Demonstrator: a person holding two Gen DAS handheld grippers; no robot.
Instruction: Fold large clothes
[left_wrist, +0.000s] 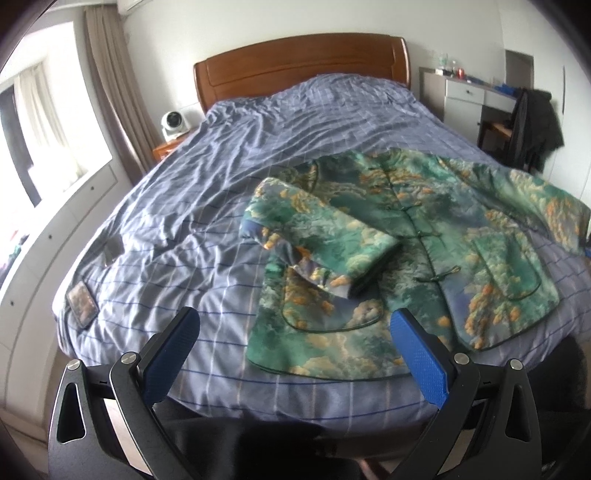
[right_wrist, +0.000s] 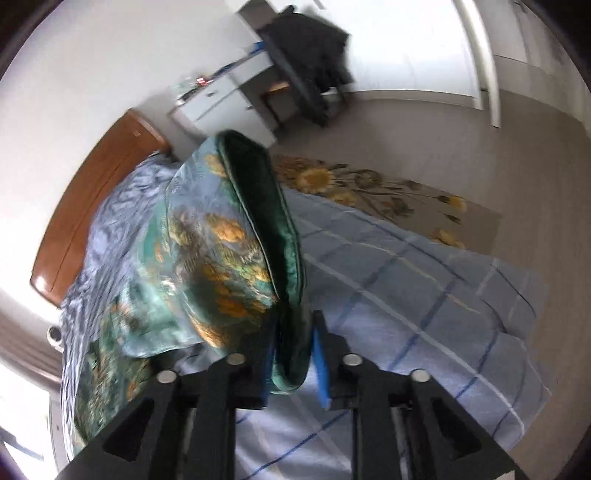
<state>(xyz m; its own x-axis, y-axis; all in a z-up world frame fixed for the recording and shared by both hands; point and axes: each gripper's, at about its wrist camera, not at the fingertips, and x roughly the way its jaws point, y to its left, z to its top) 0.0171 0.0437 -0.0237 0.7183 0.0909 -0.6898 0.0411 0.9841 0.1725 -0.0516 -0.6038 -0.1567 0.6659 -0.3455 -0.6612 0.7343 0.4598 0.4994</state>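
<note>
A green jacket (left_wrist: 424, 236) with orange cloud print lies front-up and buttoned on the blue checked bed (left_wrist: 221, 166). Its left sleeve (left_wrist: 317, 236) is folded across the chest. The other sleeve (left_wrist: 546, 199) reaches toward the right edge. My left gripper (left_wrist: 297, 321) hangs open above the jacket's hem at the near bed edge, with nothing between its blue pads. In the right wrist view my right gripper (right_wrist: 295, 332) is shut on the cuff of that right sleeve (right_wrist: 221, 236). The sleeve is lifted and stands up off the bed (right_wrist: 406, 295).
A wooden headboard (left_wrist: 303, 62) is at the far end. A phone (left_wrist: 82, 301) and a dark flat item (left_wrist: 112, 251) lie on the bed's left side. A small fan (left_wrist: 173, 123) sits on a bedside table. A desk (left_wrist: 469, 92) and a coat-draped chair (left_wrist: 532, 125) stand right; a flowered rug (right_wrist: 369, 184) covers the floor.
</note>
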